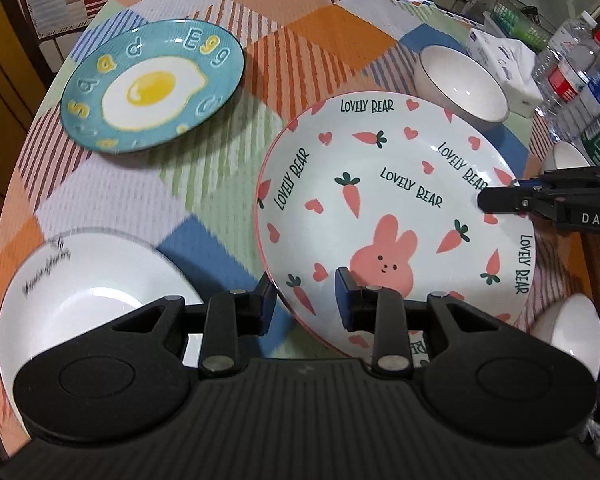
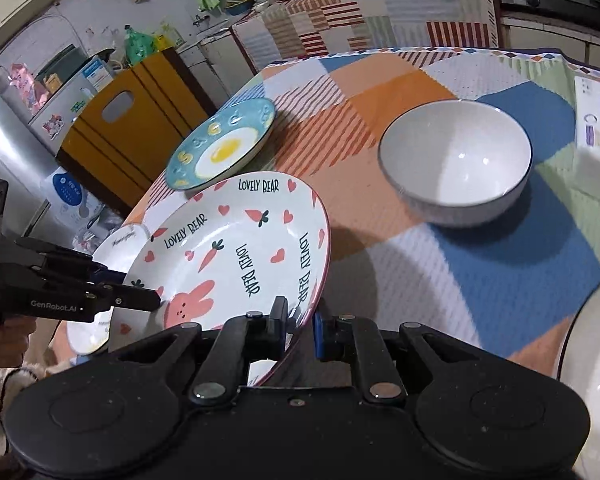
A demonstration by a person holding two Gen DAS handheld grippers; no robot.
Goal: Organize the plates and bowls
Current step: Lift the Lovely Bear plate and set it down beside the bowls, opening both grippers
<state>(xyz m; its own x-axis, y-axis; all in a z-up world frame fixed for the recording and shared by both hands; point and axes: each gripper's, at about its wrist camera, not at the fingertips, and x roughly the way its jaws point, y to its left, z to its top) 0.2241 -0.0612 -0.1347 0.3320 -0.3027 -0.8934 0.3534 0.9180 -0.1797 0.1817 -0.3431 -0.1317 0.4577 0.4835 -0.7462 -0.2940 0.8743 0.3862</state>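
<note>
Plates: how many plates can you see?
3. The rabbit plate is gripped at its rim by the left gripper and the right gripper. The egg plate sits behind it, the white plate beside it. Others may be hidden.

You have three plates on the table: one bunny-and-carrot plate (image 1: pixel 400 184), one teal fried-egg plate (image 1: pixel 152 84) far left, one plain white plate (image 1: pixel 80 280) near left. You have at least three white bowls: one (image 1: pixel 462 82) far right, two more (image 1: pixel 572 332) partly visible at the right edge. Several water bottles (image 1: pixel 572 68) stand far right.
</note>
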